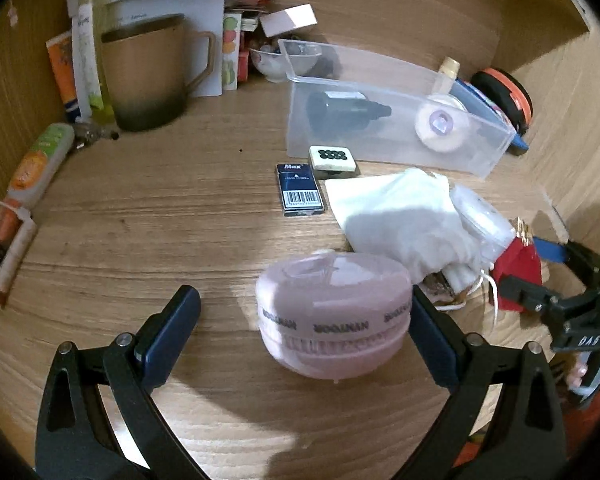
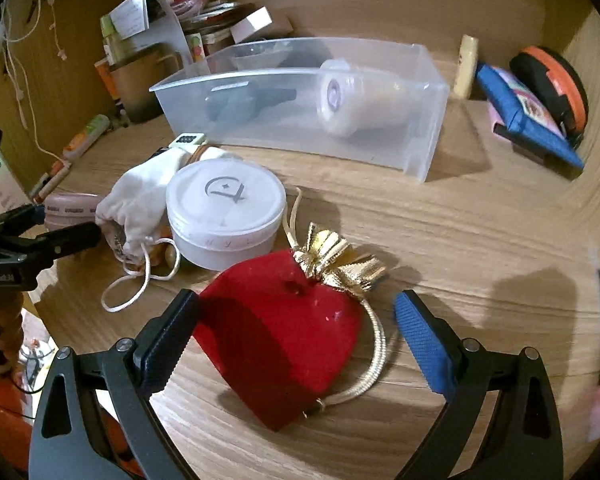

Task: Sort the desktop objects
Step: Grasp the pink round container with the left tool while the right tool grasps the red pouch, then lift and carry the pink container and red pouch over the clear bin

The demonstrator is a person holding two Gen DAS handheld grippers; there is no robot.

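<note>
Fingers of the left gripper stand wide open around the pink round case, which rests on the wooden tabletop; the right finger is just beside the case wall, the left finger is apart from it. Fingers of the right gripper are also spread open, with the red pouch lying flat between them, its gold bow and cord pointing toward the clear plastic bin. Just behind the red pouch sits the white round box, touching the white drawstring bag on its left. Behind the bag, near the front wall of the clear bin, lie a dark blue staple box and a small white tile with black dots. Inside the bin lie a dark bottle and a white roll, both on their sides.
</note>
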